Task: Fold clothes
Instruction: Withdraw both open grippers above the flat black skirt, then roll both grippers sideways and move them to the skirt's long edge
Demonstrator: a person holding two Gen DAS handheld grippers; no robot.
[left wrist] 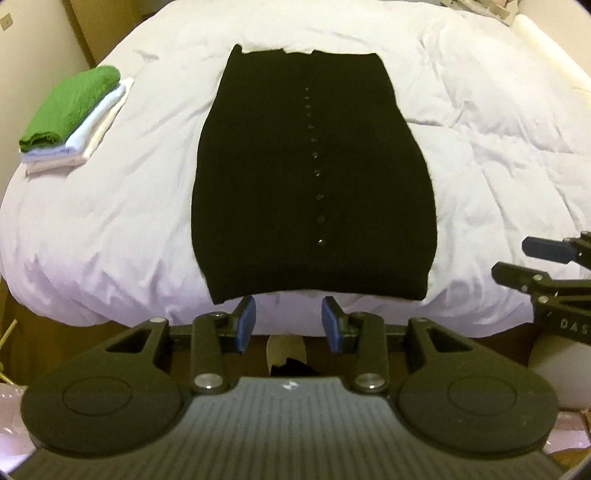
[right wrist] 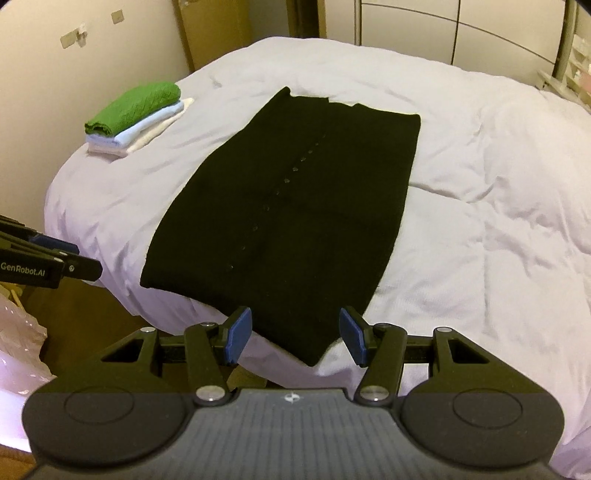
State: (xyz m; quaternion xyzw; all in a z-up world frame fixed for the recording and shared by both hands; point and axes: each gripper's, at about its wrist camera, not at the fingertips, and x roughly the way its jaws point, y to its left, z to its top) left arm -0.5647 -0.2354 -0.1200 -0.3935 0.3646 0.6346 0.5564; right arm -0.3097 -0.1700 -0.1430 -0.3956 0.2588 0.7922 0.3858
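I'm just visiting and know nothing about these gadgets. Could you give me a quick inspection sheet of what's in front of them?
Surface: bed with a rumpled white duvet.
Job's things: black buttoned garment laid flat, sides folded in; folded stack, green on top.
Clutter: plastic bag beside the bed.
Grippers: left gripper and right gripper, jaws open, empty, at the garment's near hem.
Cables: nothing seen.
Surroundings: wall, wardrobe doors.
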